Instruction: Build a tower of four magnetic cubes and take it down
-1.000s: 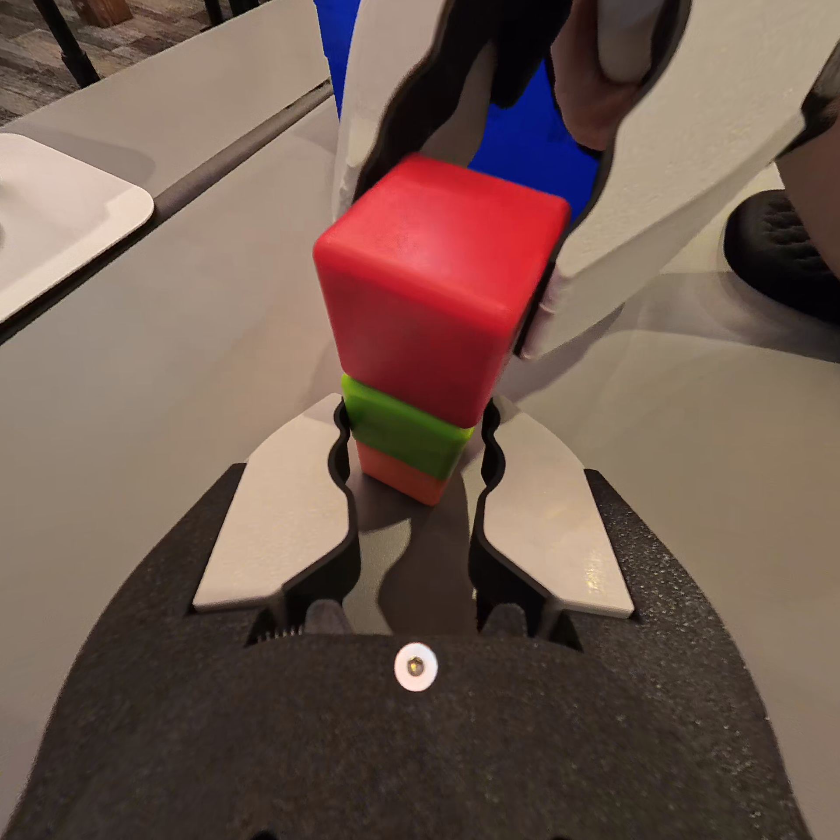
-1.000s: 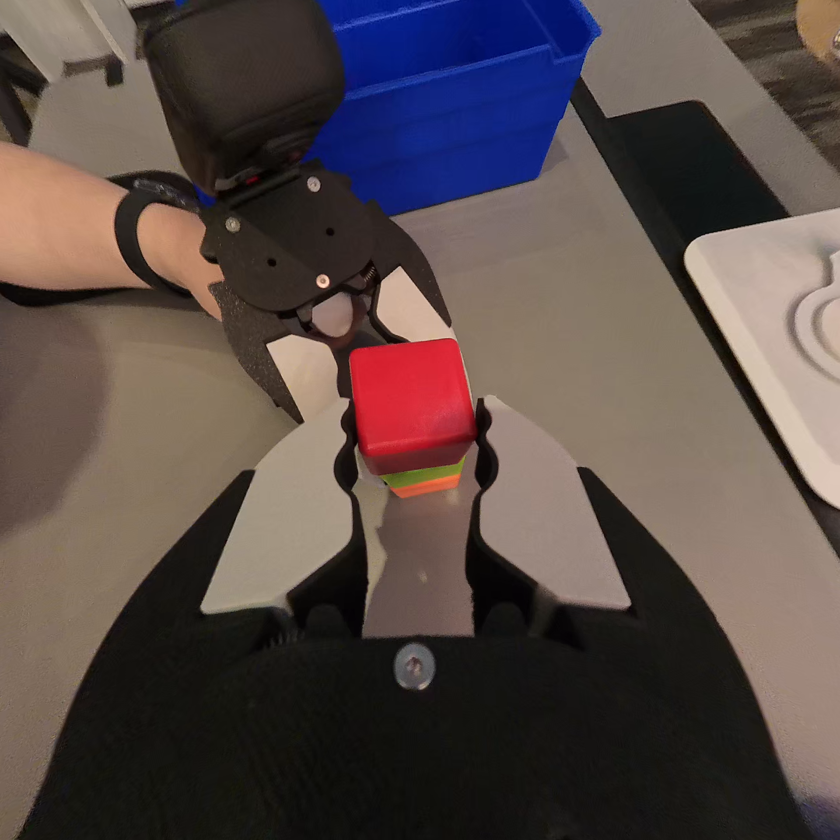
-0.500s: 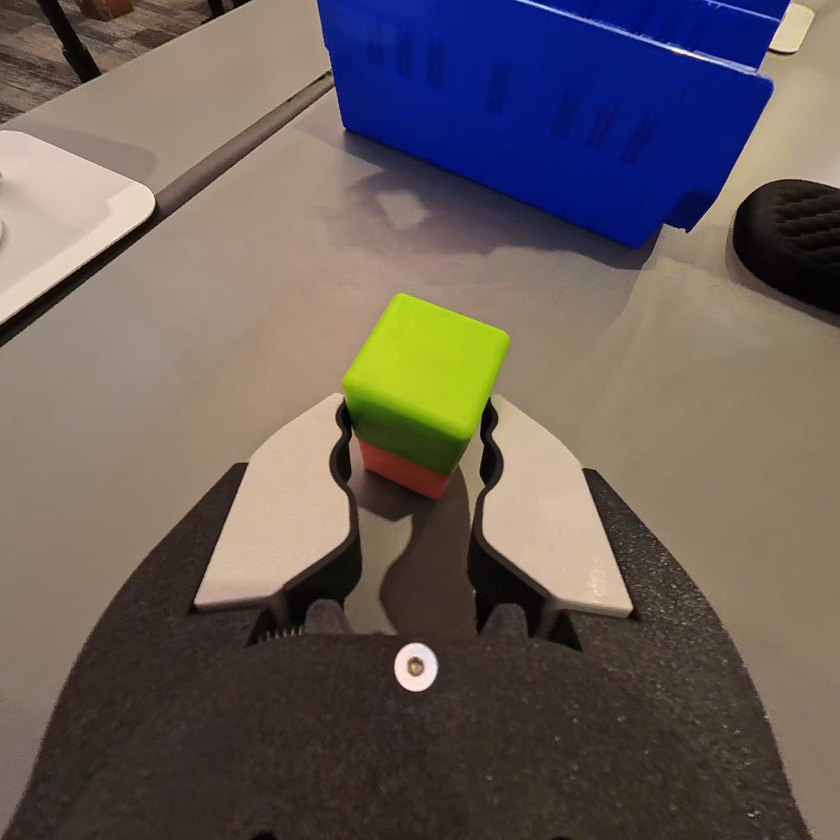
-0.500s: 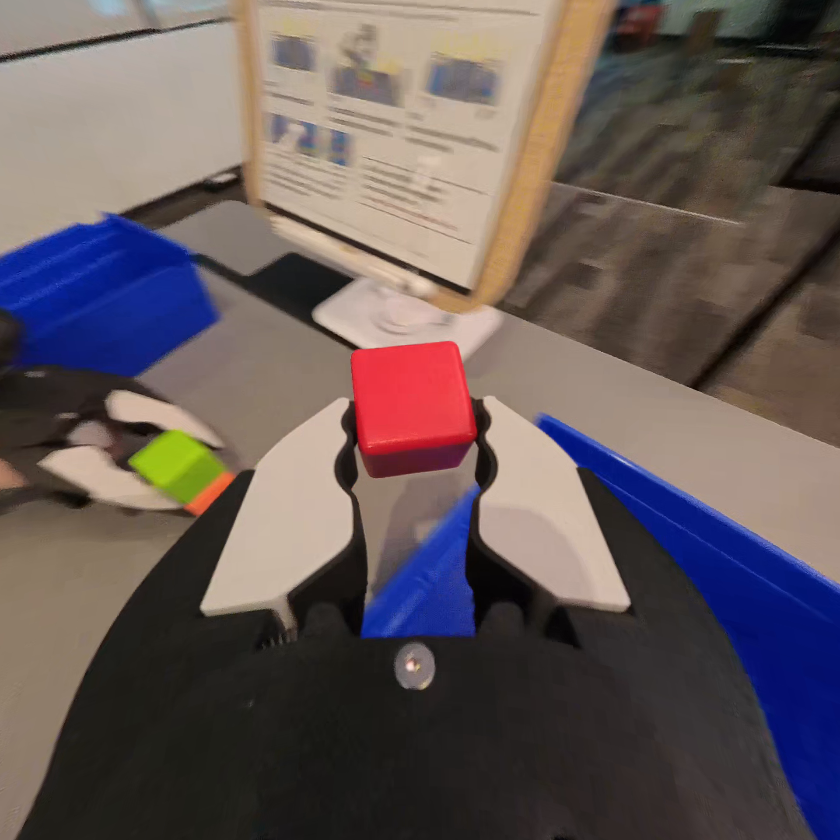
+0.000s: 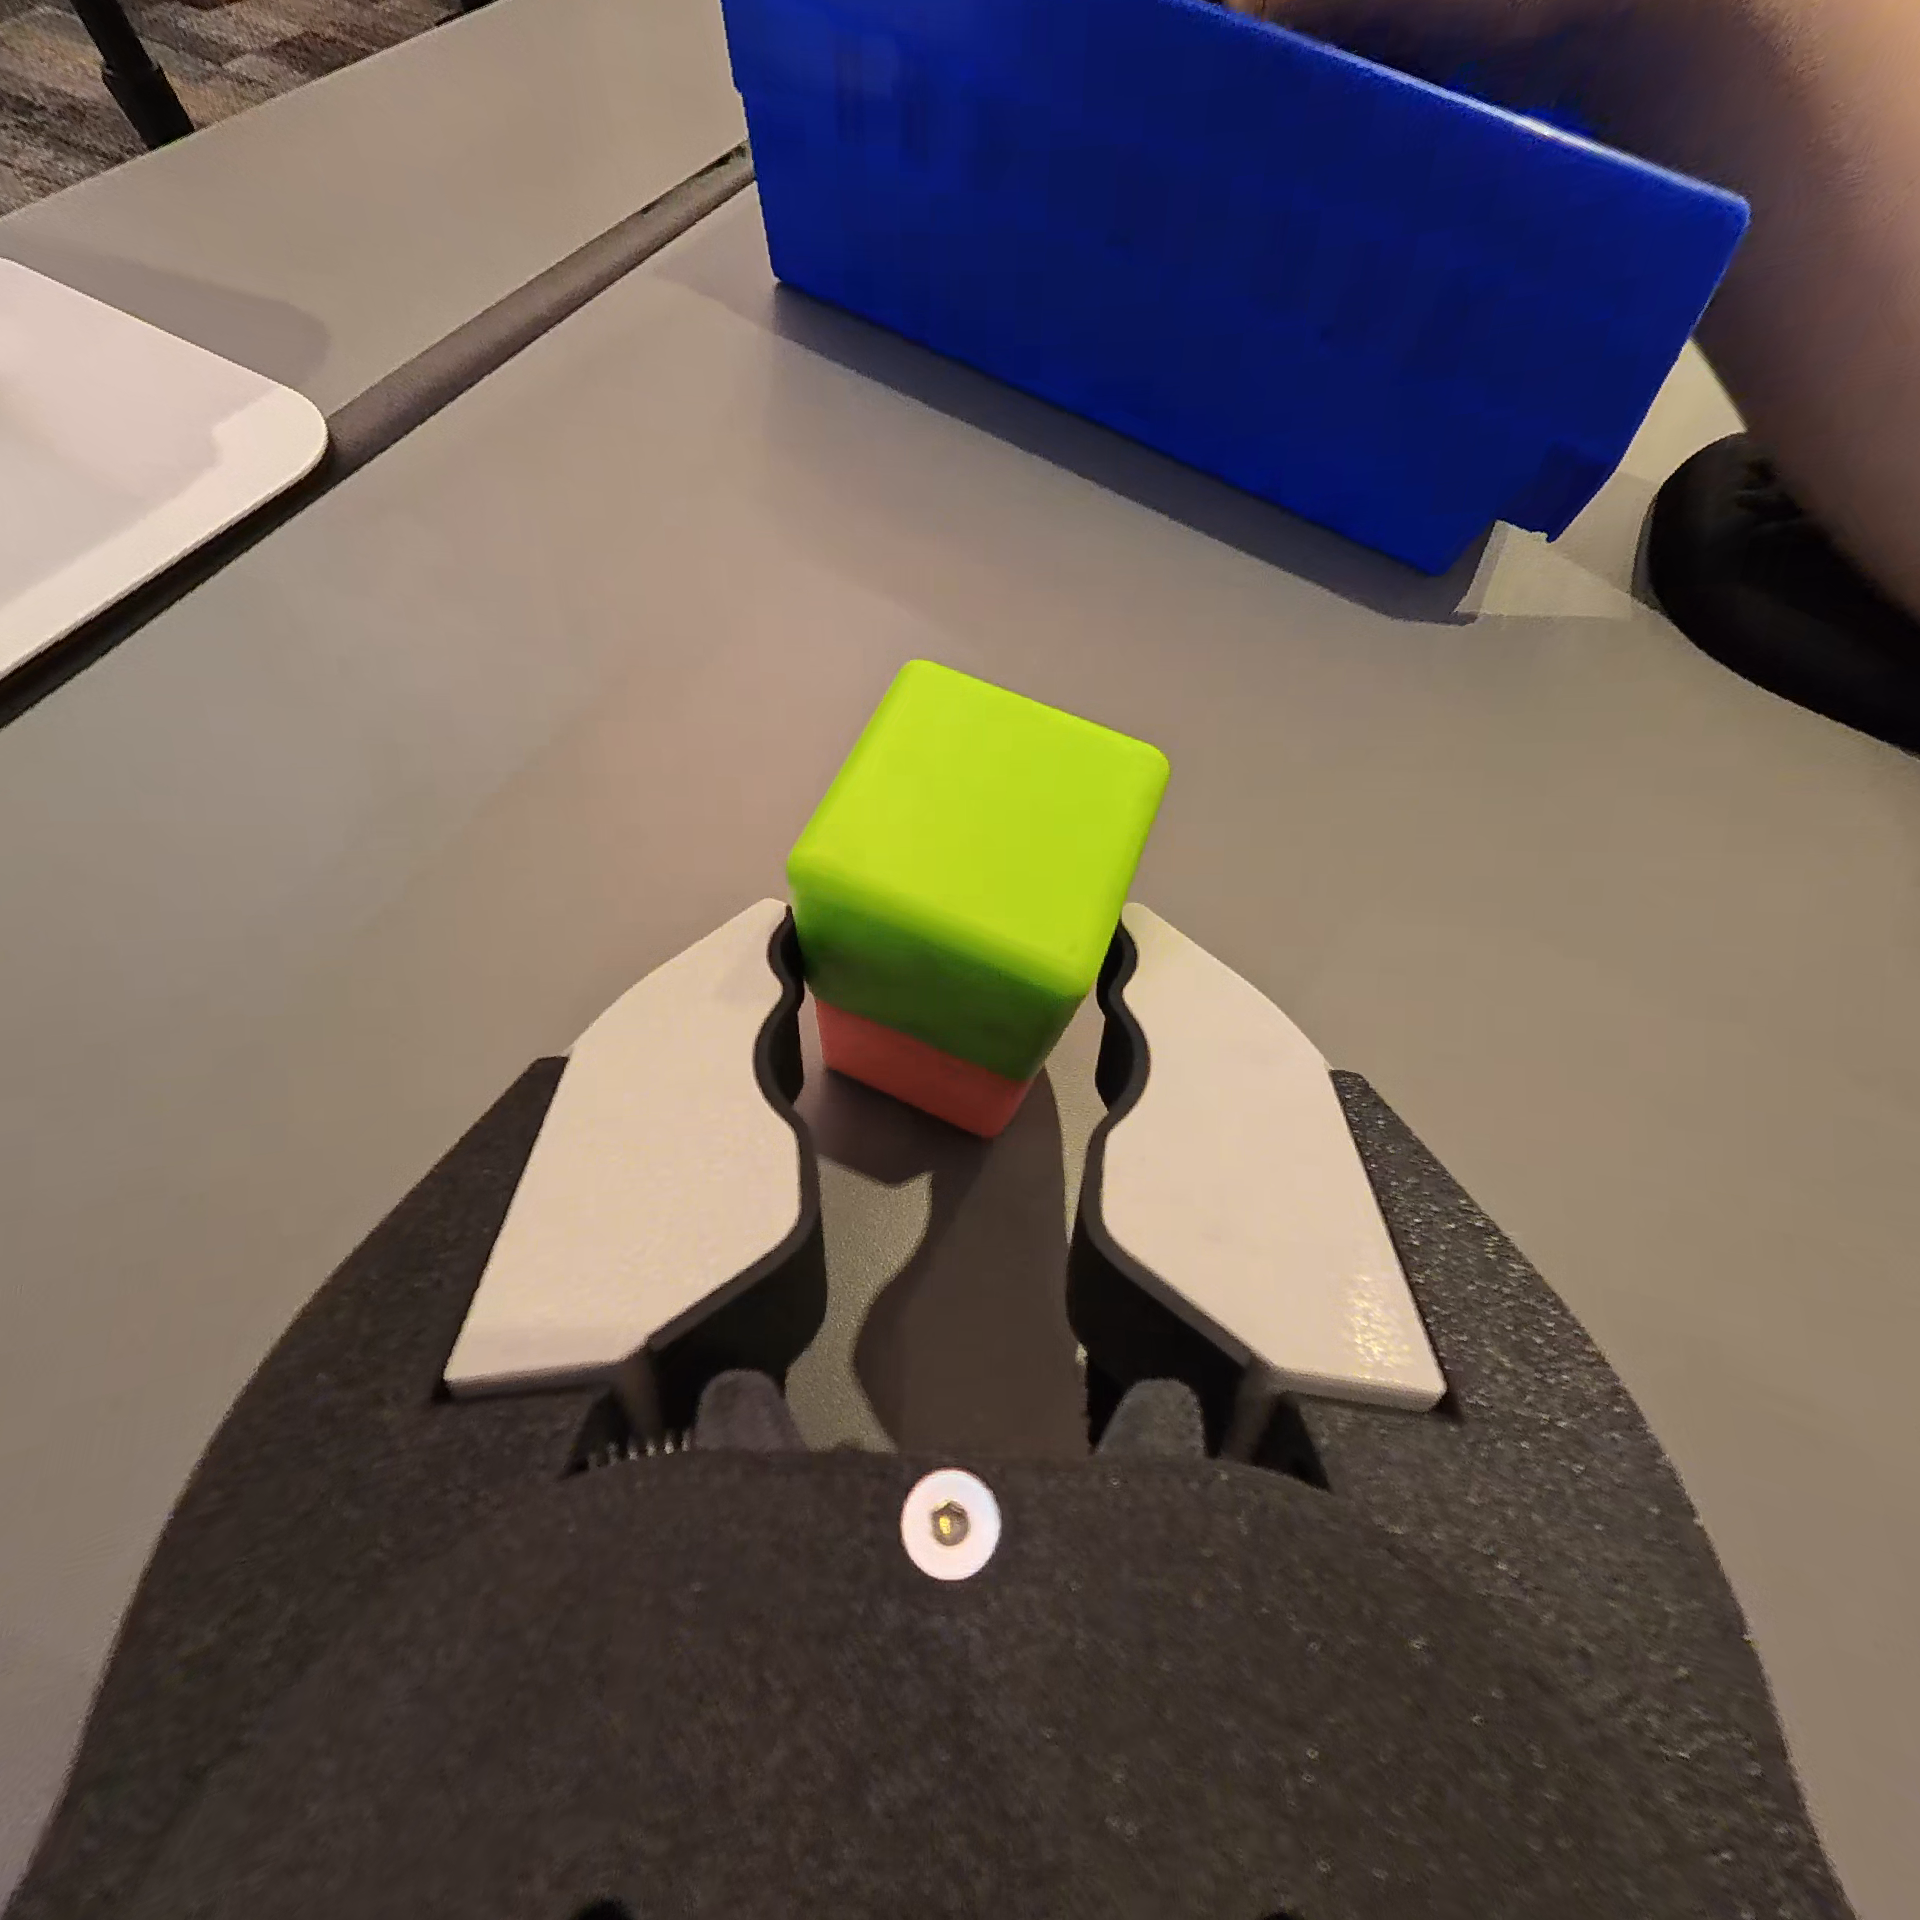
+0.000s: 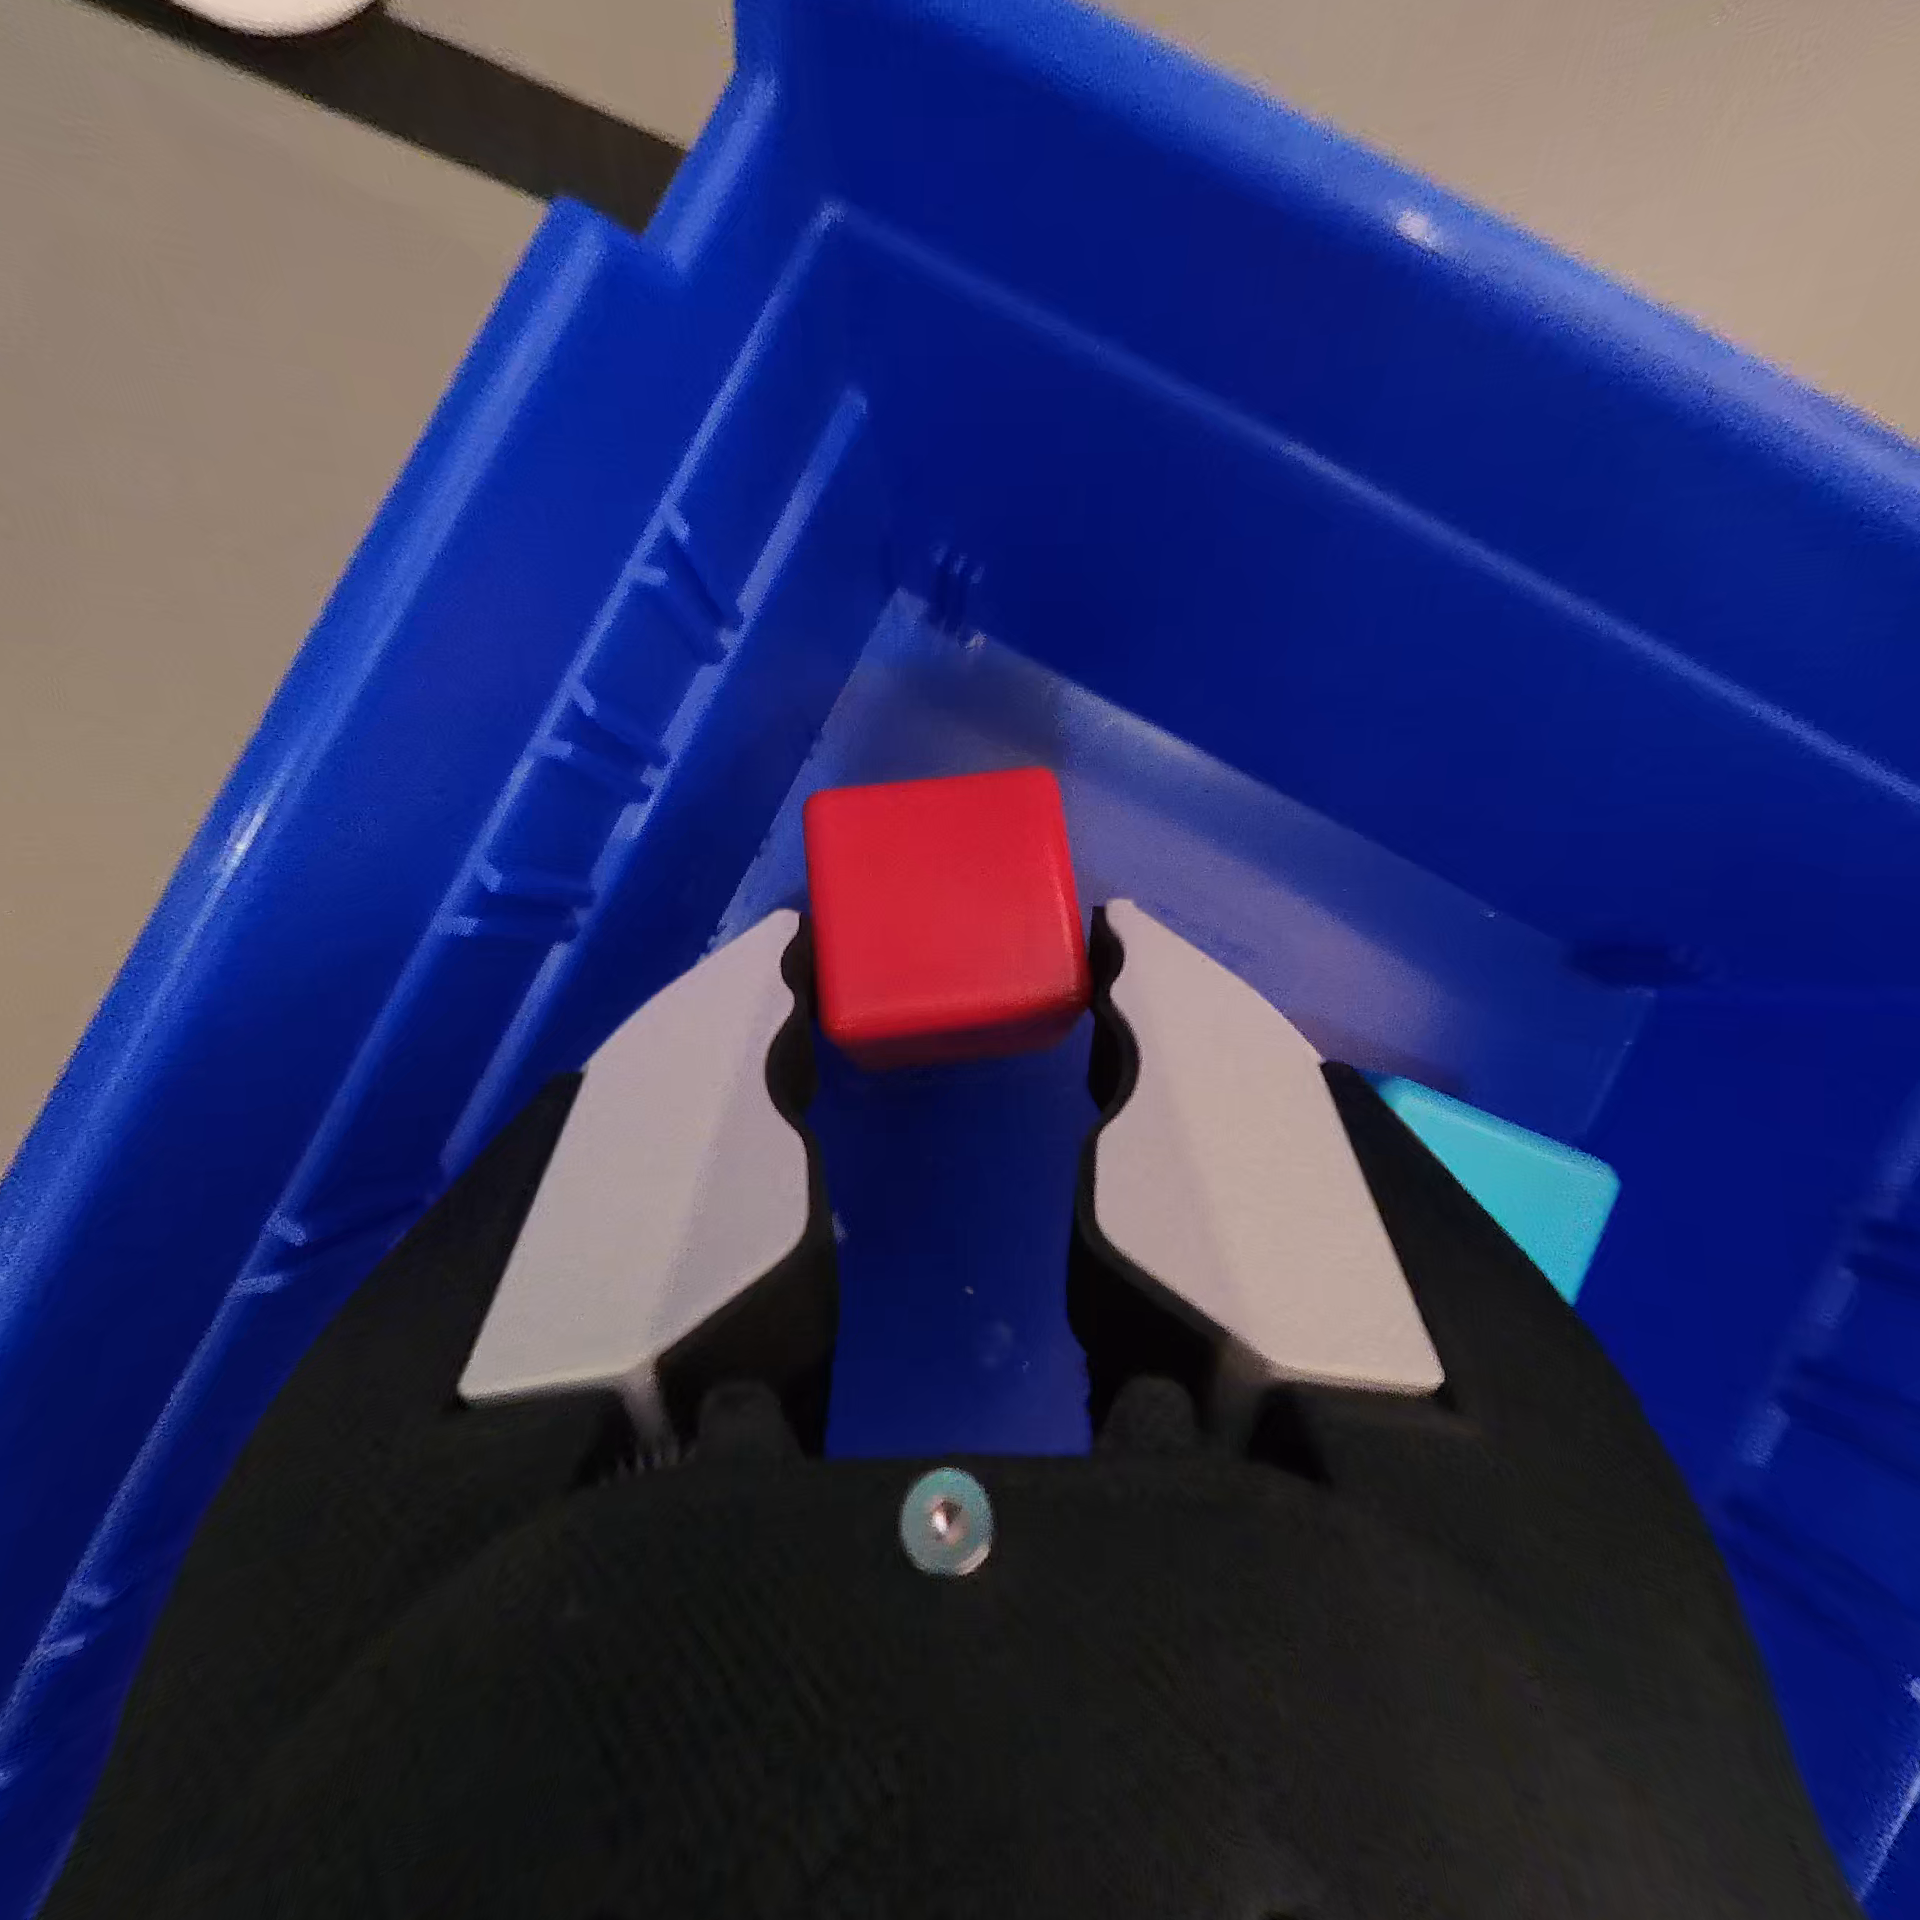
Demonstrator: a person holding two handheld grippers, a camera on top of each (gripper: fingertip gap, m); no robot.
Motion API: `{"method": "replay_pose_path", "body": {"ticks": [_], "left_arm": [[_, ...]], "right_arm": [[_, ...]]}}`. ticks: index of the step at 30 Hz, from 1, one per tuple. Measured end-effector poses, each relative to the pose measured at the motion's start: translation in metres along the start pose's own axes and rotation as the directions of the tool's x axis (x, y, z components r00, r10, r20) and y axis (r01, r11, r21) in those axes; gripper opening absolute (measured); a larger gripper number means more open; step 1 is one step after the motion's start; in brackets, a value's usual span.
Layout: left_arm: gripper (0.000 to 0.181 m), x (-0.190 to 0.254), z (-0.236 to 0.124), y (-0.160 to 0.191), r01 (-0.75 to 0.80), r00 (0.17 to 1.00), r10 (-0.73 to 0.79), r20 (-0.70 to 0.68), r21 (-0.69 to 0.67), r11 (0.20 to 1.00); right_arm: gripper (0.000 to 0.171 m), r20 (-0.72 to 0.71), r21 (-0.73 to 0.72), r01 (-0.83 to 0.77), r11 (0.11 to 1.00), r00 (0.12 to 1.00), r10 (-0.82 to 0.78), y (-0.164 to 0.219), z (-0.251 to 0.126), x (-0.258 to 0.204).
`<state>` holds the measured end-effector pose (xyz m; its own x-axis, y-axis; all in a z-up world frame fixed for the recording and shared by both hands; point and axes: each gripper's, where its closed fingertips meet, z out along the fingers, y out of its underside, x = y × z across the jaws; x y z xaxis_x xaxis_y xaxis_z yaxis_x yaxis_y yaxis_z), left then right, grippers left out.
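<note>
**Red cube over the bin, green and orange cubes on the desk**

In the left wrist view, the left gripper point(image 5: 951, 961) has its jaws closed on the sides of the green cube point(image 5: 977, 862). This cube sits on top of an orange cube point(image 5: 914, 1075), and the two make a short stack standing on the grey desk point(image 5: 468, 644). The stack is turned a little, so one corner points toward the camera. Far behind the stack stands a blue plastic bin point(image 5: 1226, 281), with its long wall facing the gripper. At the far right a black padded object point(image 5: 1766, 603) lies on the desk, partly cut by the picture edge. At the left edge a white tray point(image 5: 125, 457) with rounded corners rests on a neighbouring desk surface, past a dark gap.

In the right wrist view, the right gripper point(image 6: 945, 966) pinches the red cube point(image 6: 940, 914) between the tips of its jaws. The gripper points down into the blue plastic bin point(image 6: 1299, 540), near one inner corner of it, and the red cube is inside the walls, above the bin floor. I cannot tell if the cube touches the floor. A light blue cube point(image 6: 1507, 1195) lies in the bin at the right, partly hidden behind the right jaw.
</note>
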<state>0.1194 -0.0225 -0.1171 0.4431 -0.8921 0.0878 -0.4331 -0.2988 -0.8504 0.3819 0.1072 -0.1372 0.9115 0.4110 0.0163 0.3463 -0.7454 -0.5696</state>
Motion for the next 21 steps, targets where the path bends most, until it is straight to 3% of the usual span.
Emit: {"method": "replay_pose_path", "body": {"ticks": [4, 8, 14, 18, 21], "left_arm": [[0.054, 0.001, 0.001, 0.004, 0.006, 1.000, -0.006, -0.003, -0.021, 1.000], [0.062, 0.007, 0.005, 0.011, 0.018, 0.999, -0.021, -0.035, -0.073, 0.997], [0.070, 0.001, 0.000, 0.011, -0.013, 1.000, 0.014, 0.003, -0.099, 0.995], [0.074, 0.001, 0.005, 0.023, -0.014, 1.000, 0.014, -0.004, -0.158, 0.987], [0.073, 0.002, 0.008, 0.027, -0.042, 0.999, 0.043, 0.004, -0.179, 0.983]], "right_arm": [[0.054, 0.008, -0.056, 0.018, 0.998, 1.000, -0.018, 0.008, 0.001, -0.001], [0.064, 0.041, -0.013, 0.011, 1.000, 0.999, -0.010, 0.003, -0.017, 0.002], [0.063, 0.060, 0.228, 0.003, 0.974, 0.998, -0.017, -0.034, -0.087, 0.003], [0.064, 0.189, 0.528, 0.123, 0.841, 0.948, -0.257, -0.080, -0.154, -0.066], [0.070, 0.369, 0.638, 0.203, 0.743, 0.766, -0.526, -0.080, -0.179, -0.153]]}}
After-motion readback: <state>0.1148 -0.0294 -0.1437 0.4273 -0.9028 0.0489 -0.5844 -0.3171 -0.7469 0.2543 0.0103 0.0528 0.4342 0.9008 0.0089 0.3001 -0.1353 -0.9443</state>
